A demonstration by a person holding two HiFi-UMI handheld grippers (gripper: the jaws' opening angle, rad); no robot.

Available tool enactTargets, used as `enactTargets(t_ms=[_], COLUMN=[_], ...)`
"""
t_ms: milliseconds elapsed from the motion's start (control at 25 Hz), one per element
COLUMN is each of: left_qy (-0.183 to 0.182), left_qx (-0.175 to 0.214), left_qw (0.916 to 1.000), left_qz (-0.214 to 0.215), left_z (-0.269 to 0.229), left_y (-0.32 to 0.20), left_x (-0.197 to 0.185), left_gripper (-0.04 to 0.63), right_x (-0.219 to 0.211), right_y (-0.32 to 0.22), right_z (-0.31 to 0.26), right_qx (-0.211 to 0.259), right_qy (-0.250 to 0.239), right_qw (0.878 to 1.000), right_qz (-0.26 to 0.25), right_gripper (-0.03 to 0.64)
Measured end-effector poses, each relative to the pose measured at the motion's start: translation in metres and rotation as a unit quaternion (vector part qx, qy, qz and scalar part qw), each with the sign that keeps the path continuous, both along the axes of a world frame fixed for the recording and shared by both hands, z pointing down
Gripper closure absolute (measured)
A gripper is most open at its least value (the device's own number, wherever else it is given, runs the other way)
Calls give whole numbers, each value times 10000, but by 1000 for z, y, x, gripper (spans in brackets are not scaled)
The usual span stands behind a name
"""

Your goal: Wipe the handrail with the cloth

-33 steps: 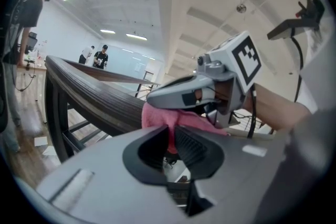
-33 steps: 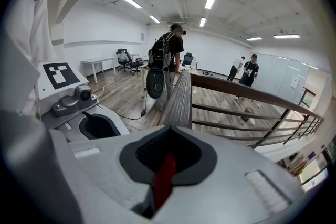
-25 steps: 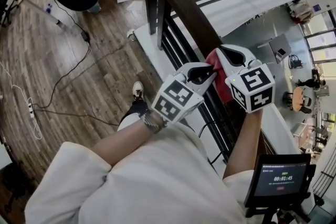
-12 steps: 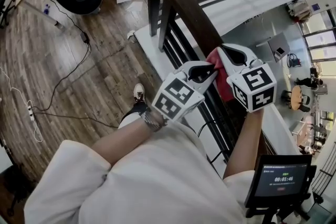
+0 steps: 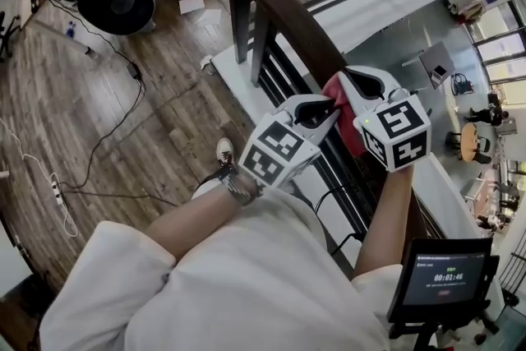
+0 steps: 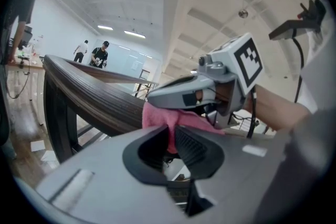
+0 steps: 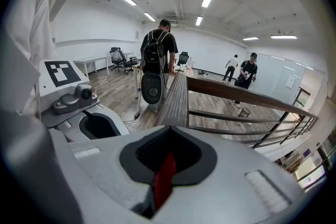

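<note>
Pinching cloth [image 5: 351, 134] atop handrail [image 5: 283, 8]: left tongs [image 5: 331, 107], right tongs [image 5: 345, 76] both clamped on it; long run ahead.

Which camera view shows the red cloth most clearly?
The left gripper view: the cloth lies on the handrail. The head view shows only small patches; the right gripper view, a sliver between its jaws.

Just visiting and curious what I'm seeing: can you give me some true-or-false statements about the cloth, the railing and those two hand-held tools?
1. The red fabric cloth lies on the dark wooden handrail. True.
2. Only one gripper holds the cloth. False: the left gripper and the right gripper both clamp it in their fingers.
3. The right gripper's fingers stand wide apart. False: they are shut on the cloth.
4. A small dark screen showing a timer sits at the person's right. True.
</note>
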State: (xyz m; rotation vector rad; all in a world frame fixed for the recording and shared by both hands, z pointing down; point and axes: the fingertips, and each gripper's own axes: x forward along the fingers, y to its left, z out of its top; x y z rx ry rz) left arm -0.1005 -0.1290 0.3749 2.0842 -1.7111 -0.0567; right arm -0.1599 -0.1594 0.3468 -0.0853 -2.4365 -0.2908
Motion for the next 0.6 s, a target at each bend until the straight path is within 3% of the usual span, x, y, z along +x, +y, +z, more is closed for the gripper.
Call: enactTargets(t_ms=[600], left_qy=[73], left_qx=[-142], left_qw=[9997], left_qz=[-194], left_z=[3], left_y=[-5], left_x=[-26], left_gripper=[548], right_x=[-25], right_y=[-5], right_z=[2], right_qx=[-19], right_qy=[20], right_qw=[10000], right_qz=[5], right_gripper=[612])
